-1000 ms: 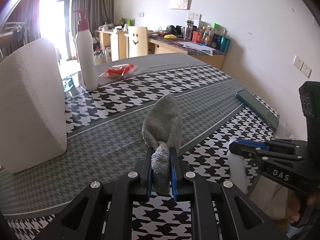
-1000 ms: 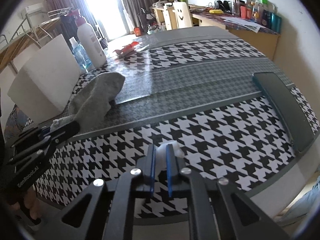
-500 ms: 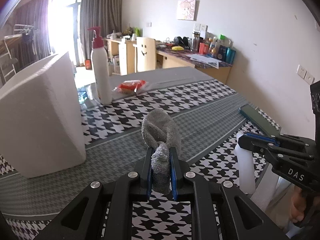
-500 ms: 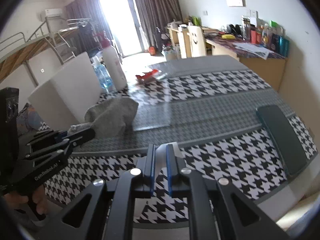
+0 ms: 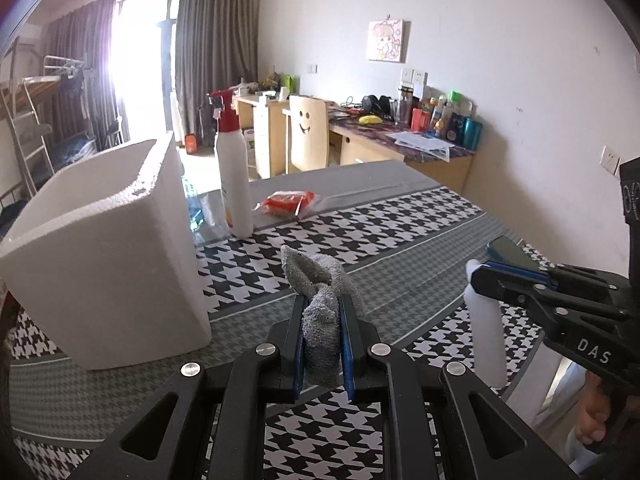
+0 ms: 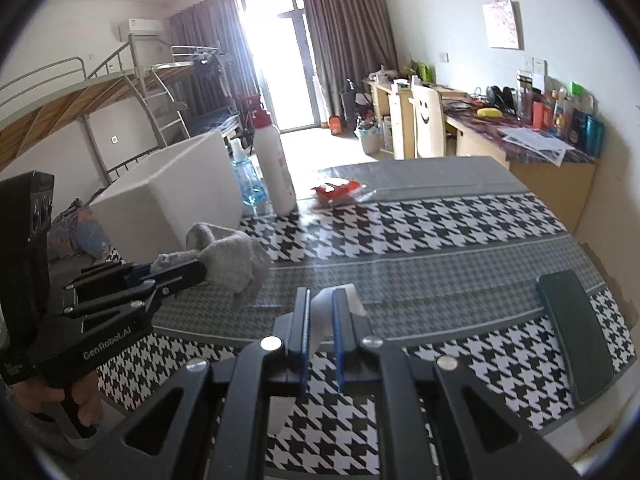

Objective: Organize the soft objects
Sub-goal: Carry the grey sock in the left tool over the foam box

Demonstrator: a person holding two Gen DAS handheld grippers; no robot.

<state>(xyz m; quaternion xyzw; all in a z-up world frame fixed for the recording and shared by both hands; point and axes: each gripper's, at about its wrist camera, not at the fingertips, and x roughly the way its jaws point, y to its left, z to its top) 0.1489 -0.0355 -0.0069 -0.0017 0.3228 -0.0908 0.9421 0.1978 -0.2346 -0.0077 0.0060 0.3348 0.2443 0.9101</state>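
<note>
My left gripper (image 5: 322, 316) is shut on a grey sock (image 5: 320, 292) and holds it above the houndstooth table; the sock also shows in the right wrist view (image 6: 228, 256), hanging from the left gripper (image 6: 176, 270). My right gripper (image 6: 320, 312) is shut on a white soft piece (image 6: 318, 320), which shows in the left wrist view (image 5: 484, 328) hanging below the right gripper (image 5: 476, 274). A white foam box (image 5: 108, 248) stands open-topped at the left, also visible in the right wrist view (image 6: 172, 200).
A white pump bottle with a red top (image 5: 234, 176) and a red packet (image 5: 288, 202) sit behind the box. A blue water bottle (image 6: 248, 184) stands beside them. A dark green flat case (image 6: 572, 332) lies near the table's right edge.
Both grippers have risen and tilted up with their loads. The sock has lifted off the table and the foam box now shows its open top.
</note>
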